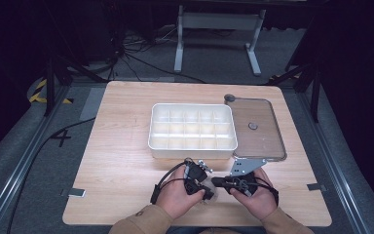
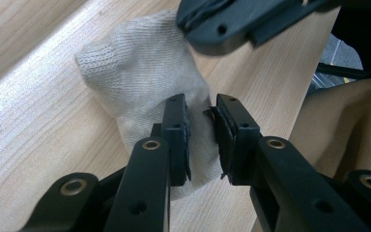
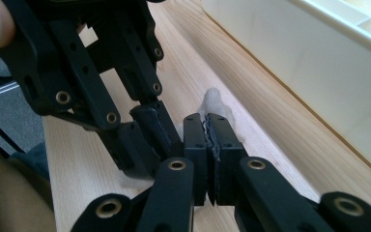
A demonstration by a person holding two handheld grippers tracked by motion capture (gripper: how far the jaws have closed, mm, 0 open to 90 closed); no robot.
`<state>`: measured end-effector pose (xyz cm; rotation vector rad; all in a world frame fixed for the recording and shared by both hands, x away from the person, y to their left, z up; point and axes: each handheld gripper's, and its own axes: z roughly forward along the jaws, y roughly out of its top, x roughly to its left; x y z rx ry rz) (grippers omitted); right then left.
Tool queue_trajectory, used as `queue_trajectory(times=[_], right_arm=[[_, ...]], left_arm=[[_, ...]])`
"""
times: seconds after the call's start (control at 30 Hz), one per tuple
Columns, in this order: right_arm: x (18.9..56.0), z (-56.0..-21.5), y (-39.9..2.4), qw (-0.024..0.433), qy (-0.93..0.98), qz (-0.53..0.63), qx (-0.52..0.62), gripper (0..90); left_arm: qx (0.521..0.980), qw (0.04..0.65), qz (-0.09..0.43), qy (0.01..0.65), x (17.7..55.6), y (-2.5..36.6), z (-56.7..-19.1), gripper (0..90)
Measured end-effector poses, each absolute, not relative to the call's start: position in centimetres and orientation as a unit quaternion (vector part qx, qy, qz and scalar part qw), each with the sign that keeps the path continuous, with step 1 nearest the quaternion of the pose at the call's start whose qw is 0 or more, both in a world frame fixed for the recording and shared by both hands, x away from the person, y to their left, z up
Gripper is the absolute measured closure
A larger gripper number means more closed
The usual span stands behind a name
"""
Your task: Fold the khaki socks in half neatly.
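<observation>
A small cream knitted sock [image 2: 140, 72] lies on the wooden table near its front edge, between my two hands. My left gripper [image 2: 200, 111] has a bunched fold of the sock's lower end between its pads, which press on the fabric. My right gripper [image 3: 207, 121] is shut, with a thin edge of the sock [image 3: 216, 104] pinched at its tips. In the left gripper view, the right gripper [image 2: 222, 24] sits on the sock's far end. From above, the left gripper [image 1: 200, 186] and the right gripper [image 1: 217, 183] meet tip to tip over the sock [image 1: 210, 195].
A white box [image 1: 192, 147] divided into several compartments stands just beyond the hands; its wall [image 3: 319, 72] runs close beside the right gripper. A clear lid [image 1: 268, 141] with a dark knob lies to its right. The table's front edge [image 1: 195, 225] is near the wrists.
</observation>
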<state>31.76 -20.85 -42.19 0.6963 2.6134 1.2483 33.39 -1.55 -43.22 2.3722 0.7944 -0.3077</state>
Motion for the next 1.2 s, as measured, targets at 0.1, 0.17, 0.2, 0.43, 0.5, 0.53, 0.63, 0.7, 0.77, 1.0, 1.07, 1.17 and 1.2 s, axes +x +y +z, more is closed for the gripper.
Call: queue_trajectory(times=[0.1,0.17,0.2,0.43,0.5,0.53,0.63,0.7,0.77,1.0,1.07,1.17,1.2], right_arm=[[31.9,-42.6,-20.5,0.079,0.872,0.421,0.236,86.8],[32.0,-42.9,-20.3,0.081,0.874,0.419,0.233,87.0],[32.0,-42.9,-20.3,0.08,0.875,0.417,0.234,87.2],[32.1,-43.4,-20.4,0.079,0.881,0.402,0.238,87.4],[32.1,-43.5,-20.4,0.077,0.882,0.4,0.237,87.2],[32.1,-43.5,-20.4,0.076,0.882,0.399,0.24,87.1],[32.1,-43.6,-20.4,0.076,0.882,0.398,0.239,86.8],[32.1,-43.6,-20.4,0.077,0.883,0.397,0.239,86.8],[32.0,-43.6,-20.5,0.075,0.883,0.396,0.241,86.7],[31.9,-43.7,-20.5,0.075,0.886,0.389,0.242,86.2],[31.9,-43.8,-20.4,0.076,0.886,0.388,0.241,86.1],[31.9,-43.9,-20.5,0.072,0.888,0.384,0.244,85.6],[31.9,-44.0,-20.5,0.07,0.888,0.382,0.246,85.5]], left_arm=[[0.897,0.305,-0.114,0.298,33.3,-1.6,-43.2,74.7],[0.898,0.304,-0.113,0.297,33.3,-1.6,-43.1,74.5],[0.897,0.306,-0.113,0.297,33.3,-1.6,-43.1,74.5],[0.889,0.327,-0.11,0.3,33.2,-0.3,-41.4,72.5],[0.889,0.324,-0.102,0.308,33.4,0.1,-41.3,73.1],[0.89,0.319,-0.1,0.31,33.4,0.3,-41.4,73.1],[0.893,0.301,-0.107,0.318,33.5,0.3,-41.7,71.4],[0.895,0.294,-0.106,0.32,33.5,0.2,-41.9,69.3],[0.896,0.286,-0.101,0.323,33.4,0.1,-42.1,68.0],[0.905,0.259,-0.092,0.324,33.3,-0.6,-42.8,58.5],[0.907,0.255,-0.089,0.323,33.3,-0.8,-42.9,57.1],[0.908,0.248,-0.087,0.326,33.2,-0.9,-43.2,56.3],[0.908,0.253,-0.087,0.323,33.3,-1.0,-43.4,56.3]])
